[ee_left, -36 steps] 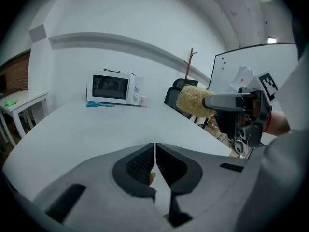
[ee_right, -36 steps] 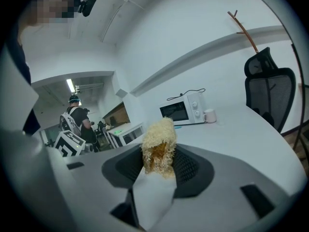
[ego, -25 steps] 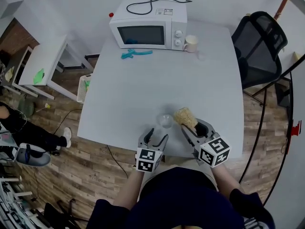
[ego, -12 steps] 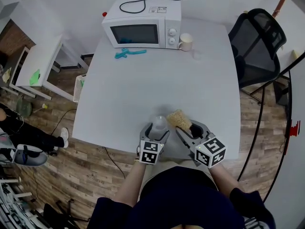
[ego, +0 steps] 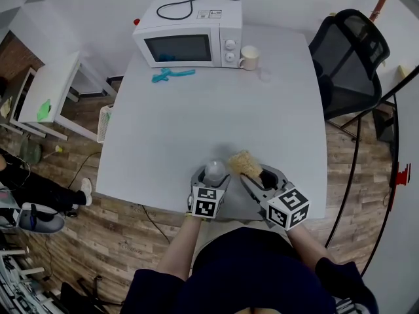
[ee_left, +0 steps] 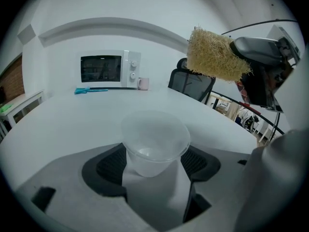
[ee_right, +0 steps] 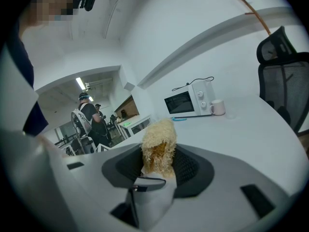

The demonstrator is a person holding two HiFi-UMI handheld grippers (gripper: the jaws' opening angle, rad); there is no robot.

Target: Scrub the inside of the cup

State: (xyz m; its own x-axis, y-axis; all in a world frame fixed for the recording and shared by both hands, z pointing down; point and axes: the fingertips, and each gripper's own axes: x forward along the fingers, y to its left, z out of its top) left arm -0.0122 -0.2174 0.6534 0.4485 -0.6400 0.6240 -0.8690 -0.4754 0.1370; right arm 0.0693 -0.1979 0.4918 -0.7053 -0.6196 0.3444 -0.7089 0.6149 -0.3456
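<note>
A clear plastic cup (ego: pixel 215 169) stands upright near the front edge of the white table (ego: pixel 196 120). My left gripper (ego: pixel 212 175) is open. Its jaws have just been opening, and the cup (ee_left: pixel 154 141) stands between the two pads, close to both. My right gripper (ego: pixel 256 177) is just right of the cup, shut on a straw-coloured loofah scrubber (ego: pixel 245 163). In the right gripper view the scrubber (ee_right: pixel 158 146) sticks up from the right gripper (ee_right: pixel 157 167). In the left gripper view the scrubber (ee_left: pixel 215 57) hangs above and to the right of the cup.
At the table's far end stand a white microwave (ego: pixel 186 39), a cream mug (ego: pixel 248 57) and a small clear glass (ego: pixel 264 74); a teal tool (ego: pixel 171 75) lies in front of the microwave. A black office chair (ego: pixel 344 57) stands to the right, a small white side table (ego: pixel 49 90) to the left.
My left gripper has moved forward and down from behind the cup, and the cup now stands between its jaws, which are wider apart. The right gripper and scrubber have barely moved.
</note>
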